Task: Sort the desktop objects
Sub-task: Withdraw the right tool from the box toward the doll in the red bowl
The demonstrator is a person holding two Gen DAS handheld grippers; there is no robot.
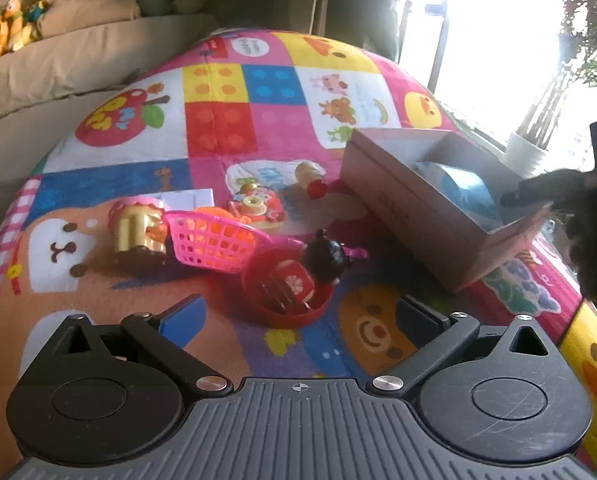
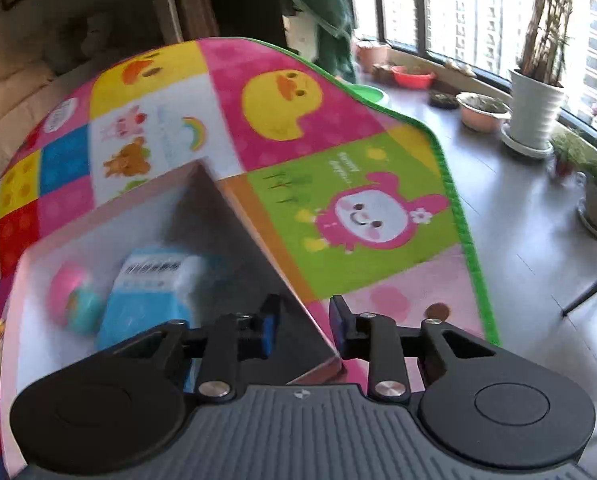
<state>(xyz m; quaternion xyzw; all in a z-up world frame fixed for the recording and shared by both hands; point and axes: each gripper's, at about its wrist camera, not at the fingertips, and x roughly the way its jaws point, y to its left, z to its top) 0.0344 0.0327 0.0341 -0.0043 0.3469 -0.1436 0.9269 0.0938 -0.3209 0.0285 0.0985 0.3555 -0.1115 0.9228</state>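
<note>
**Two tools, one box, toys still out on the mat**

We see one patchwork mat (image 1: 218, 128) covering the bench. One box (image 2: 98, 232) stands on it, holding one blue packet (image 2: 146, 292) and one pink-teal ball (image 2: 74, 296). Outside it lie one pink basket (image 1: 210, 244) and one red bowl (image 1: 258, 292) with one red cube (image 1: 296, 282). Our left tool (image 1: 298, 316) gapes wide, empty, above the bowl. Our right tool (image 2: 304, 320) straddles the box's near corner wall, jaws narrow; we cannot tell whether they pinch it.

The mat (image 1: 226, 128) is a patchwork of pink, yellow, blue, red and white squares printed with ducks, bears and an apple, edged in green. On it sit a pink lattice basket (image 1: 214, 240), a red bowl (image 1: 286, 292) and a gold toy (image 1: 138, 232). The pale pink box (image 2: 234, 200), white inside, holds a blue pack (image 2: 150, 296) and a pink-and-teal ball (image 2: 74, 296).
</note>
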